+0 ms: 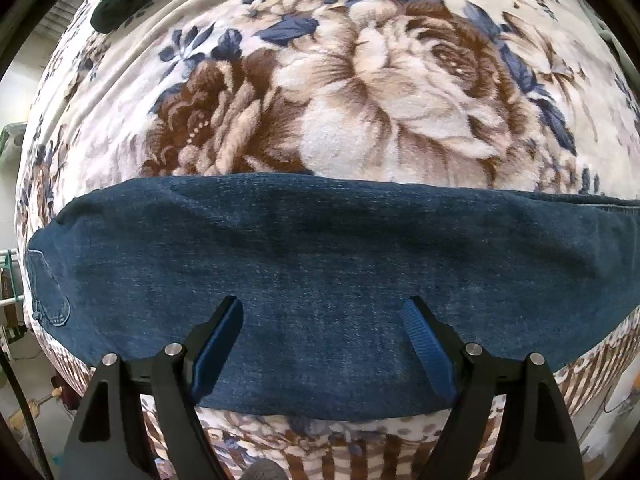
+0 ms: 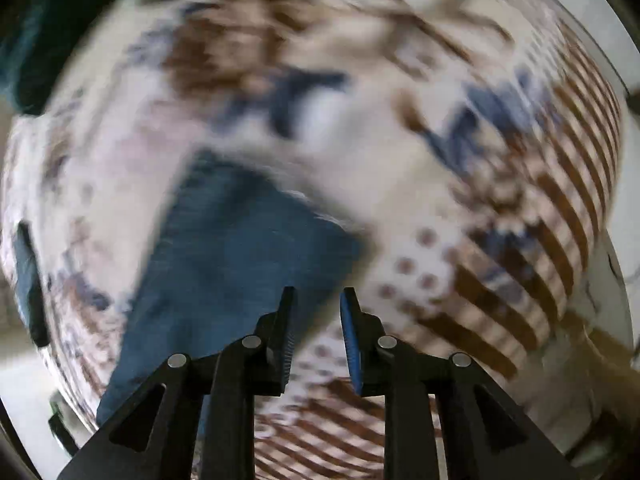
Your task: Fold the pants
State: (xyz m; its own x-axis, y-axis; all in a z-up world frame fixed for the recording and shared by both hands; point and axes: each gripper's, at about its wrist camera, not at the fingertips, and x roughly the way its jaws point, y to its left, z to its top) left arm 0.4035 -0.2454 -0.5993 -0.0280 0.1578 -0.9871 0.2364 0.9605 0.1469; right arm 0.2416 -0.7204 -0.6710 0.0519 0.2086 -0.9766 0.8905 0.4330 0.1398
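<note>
- Pants lie flat as a band across the middle of the left view, on a floral blanket.
- Left tool stands wide over them, gripping nothing.
- Right tool, narrow gap, empty; view blurred, pants at lower left.

The pants are dark blue denim, folded lengthwise into a long, flat band that runs from side to side across the left wrist view. The upper edge lies straight and smooth, the lower edge curves with the lens, and the cloth shows only faint creases. At the far left end a stitched back pocket faces up — the seat end. In the right wrist view the same denim appears heavily blurred, a broad blue strip slanting from lower left toward the middle, its end roughly square.
</note>
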